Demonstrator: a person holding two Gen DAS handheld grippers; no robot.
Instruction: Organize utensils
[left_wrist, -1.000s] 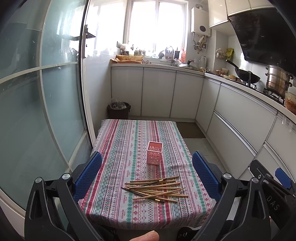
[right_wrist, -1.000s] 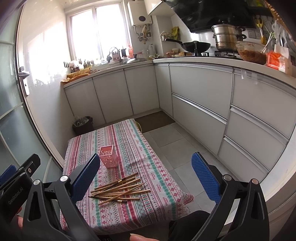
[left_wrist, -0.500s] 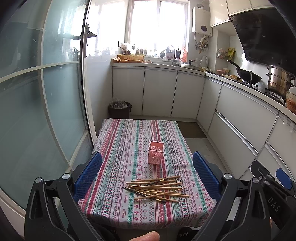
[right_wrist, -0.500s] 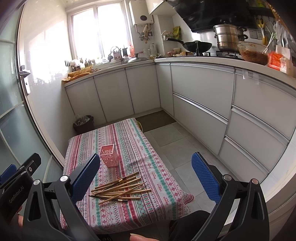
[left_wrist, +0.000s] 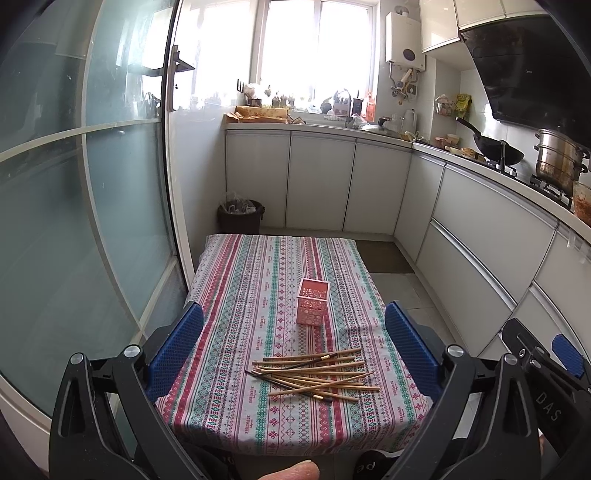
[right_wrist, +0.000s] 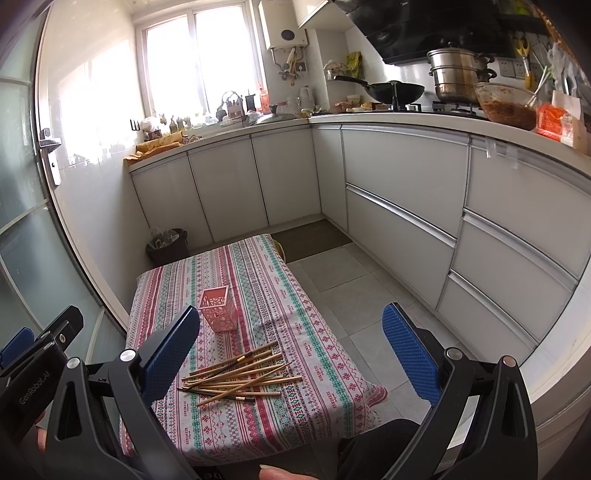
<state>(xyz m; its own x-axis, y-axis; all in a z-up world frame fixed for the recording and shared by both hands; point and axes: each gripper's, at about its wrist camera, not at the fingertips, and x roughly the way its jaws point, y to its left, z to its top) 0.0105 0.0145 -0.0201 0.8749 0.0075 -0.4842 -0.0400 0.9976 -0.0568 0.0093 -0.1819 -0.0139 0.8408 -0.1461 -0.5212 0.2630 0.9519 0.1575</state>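
The table wears a woven patterned cloth (left_wrist: 258, 295). The chopsticks (left_wrist: 314, 373) look like matt wood, and the pink holder (left_wrist: 312, 306) like perforated plastic. The cabinet doors (right_wrist: 402, 206) are smooth and glossy.

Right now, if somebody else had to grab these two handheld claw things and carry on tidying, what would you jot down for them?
Left gripper: open, empty, held above the near end of the table.
Right gripper: open, empty, out over the table's right edge.
Chopsticks: loose, crisscrossed pile on the striped tablecloth, near end.
Pink holder: upright at mid-table, just beyond the pile; no chopsticks stick out of it.
Done: nothing yet.
Left: pick up the chopsticks and stand them in the holder.
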